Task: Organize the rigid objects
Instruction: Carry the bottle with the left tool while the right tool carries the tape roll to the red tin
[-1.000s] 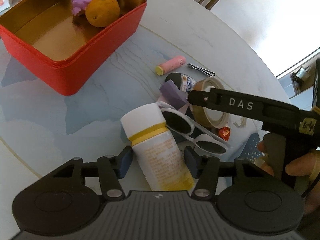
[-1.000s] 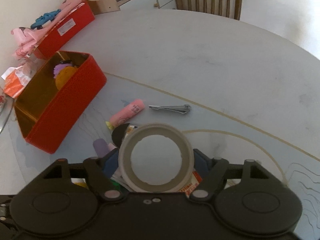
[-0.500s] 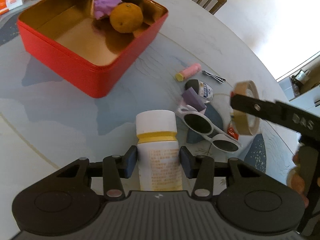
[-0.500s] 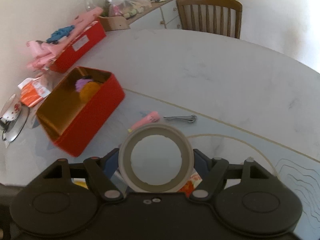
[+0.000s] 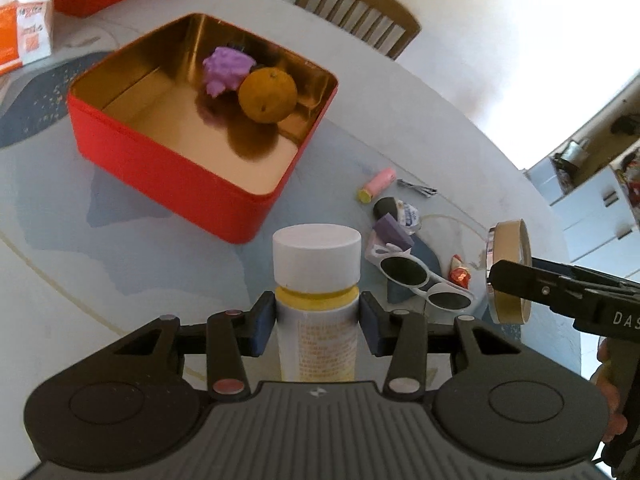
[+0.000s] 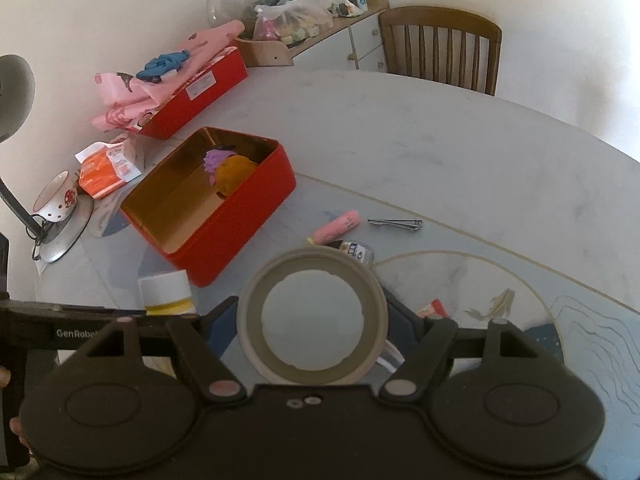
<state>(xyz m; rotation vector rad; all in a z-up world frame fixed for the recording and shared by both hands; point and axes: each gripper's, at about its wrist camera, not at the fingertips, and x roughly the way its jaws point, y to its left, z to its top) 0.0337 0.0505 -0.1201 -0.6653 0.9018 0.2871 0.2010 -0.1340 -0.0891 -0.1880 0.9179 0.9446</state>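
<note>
My left gripper (image 5: 317,322) is shut on a white bottle (image 5: 316,280) with a yellow band and white cap, held above the table just in front of the open red tin (image 5: 168,160). The tin holds an orange (image 5: 267,95) and a purple lump (image 5: 226,70). My right gripper (image 6: 312,320) is shut on a tape roll (image 6: 312,276), held above the loose pile; the roll also shows in the left wrist view (image 5: 508,272). On the table lie white sunglasses (image 5: 420,280), a pink tube (image 5: 376,184), a metal clip (image 5: 418,189), a purple block (image 5: 392,232) and a red candy (image 5: 460,274).
A second red box (image 6: 192,92) with pink cloth, an orange packet (image 6: 106,168), a mug (image 6: 56,200) and a lamp base (image 6: 64,236) stand at the table's far left. A wooden chair (image 6: 440,48) stands beyond the table's far edge.
Both grippers have risen with their loads. The left gripper tilted the bottle upright and moved toward the red tin. The right gripper lifted the tape roll off the pile.
</note>
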